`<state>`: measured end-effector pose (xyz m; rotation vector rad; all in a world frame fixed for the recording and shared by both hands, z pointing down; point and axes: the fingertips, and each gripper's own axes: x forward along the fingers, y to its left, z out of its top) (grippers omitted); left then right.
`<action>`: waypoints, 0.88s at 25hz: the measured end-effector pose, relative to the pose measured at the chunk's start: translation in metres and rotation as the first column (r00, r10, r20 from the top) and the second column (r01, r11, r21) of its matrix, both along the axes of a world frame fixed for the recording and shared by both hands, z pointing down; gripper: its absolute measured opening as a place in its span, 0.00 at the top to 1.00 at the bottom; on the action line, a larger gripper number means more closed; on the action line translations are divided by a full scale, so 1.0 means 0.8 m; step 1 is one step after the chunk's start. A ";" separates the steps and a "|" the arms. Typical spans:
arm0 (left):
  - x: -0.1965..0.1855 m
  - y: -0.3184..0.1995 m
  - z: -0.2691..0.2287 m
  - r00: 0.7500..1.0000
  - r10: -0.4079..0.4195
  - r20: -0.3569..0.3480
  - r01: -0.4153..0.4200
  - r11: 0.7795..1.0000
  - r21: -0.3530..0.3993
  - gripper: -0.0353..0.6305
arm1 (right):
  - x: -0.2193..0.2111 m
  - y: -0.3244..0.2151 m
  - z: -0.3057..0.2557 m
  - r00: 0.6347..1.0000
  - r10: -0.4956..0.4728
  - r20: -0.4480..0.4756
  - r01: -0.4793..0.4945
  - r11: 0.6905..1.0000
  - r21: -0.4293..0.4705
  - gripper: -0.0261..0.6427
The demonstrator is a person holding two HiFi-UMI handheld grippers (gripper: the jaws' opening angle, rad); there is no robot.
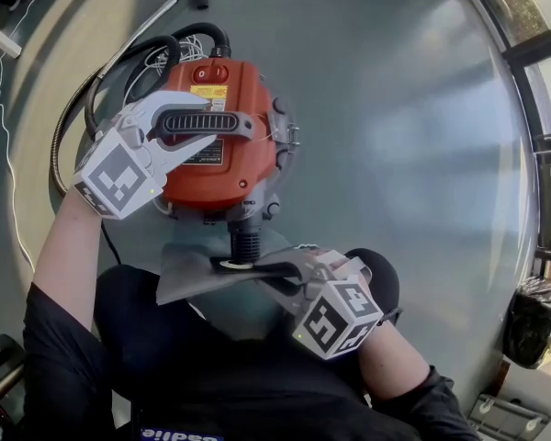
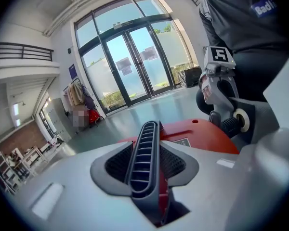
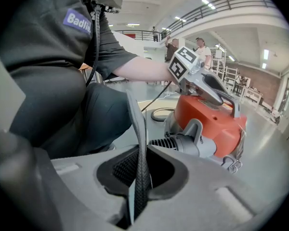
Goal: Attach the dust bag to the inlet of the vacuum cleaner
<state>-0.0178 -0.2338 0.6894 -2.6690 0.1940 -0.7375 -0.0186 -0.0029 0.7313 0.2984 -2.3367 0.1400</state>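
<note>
bright daylight through glass doors [image 2: 135, 66], fisheye-warped edges

This looks like a big open workshop hall: tall glass doors [image 2: 135, 66], a railed mezzanine [image 2: 21, 57] up to their left, cluttered benches [image 2: 14, 162] farther left, and polished grey floor [image 2: 154, 107] before them.

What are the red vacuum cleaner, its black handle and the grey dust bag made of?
The vacuum cleaner looks like hard plastic: orange-red, slightly glossy, with soft highlights on its rounded shell. The handle is probably matte black plastic, moulded with ribs. The dust bag seems to be a thin grey cloth or paper-like sheet, since it lies limp and creased; which of the two I cannot tell.
</note>
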 end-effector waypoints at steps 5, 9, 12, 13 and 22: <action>-0.002 -0.003 0.005 1.000 -0.009 0.019 0.008 1.000 0.029 0.71 | -0.006 -0.002 -0.001 1.000 -0.015 -0.019 0.015 1.000 0.013 0.94; -0.001 -0.002 0.004 1.000 -0.005 0.013 0.005 1.000 0.028 0.71 | -0.001 -0.003 0.007 1.000 0.005 -0.010 -0.005 1.000 -0.009 0.93; -0.001 -0.002 0.002 1.000 -0.005 0.013 0.005 1.000 0.030 0.71 | 0.012 -0.006 0.011 0.998 0.035 -0.049 -0.036 0.999 -0.031 0.93; -0.001 -0.002 0.002 1.000 -0.006 0.014 0.006 1.000 0.030 0.71 | 0.015 -0.007 0.012 0.997 0.036 -0.071 -0.038 0.999 -0.027 0.93; 0.002 -0.002 0.000 1.000 0.000 0.007 0.000 0.999 0.040 0.71 | 0.025 -0.012 0.022 0.993 0.063 -0.105 -0.065 0.998 -0.015 0.92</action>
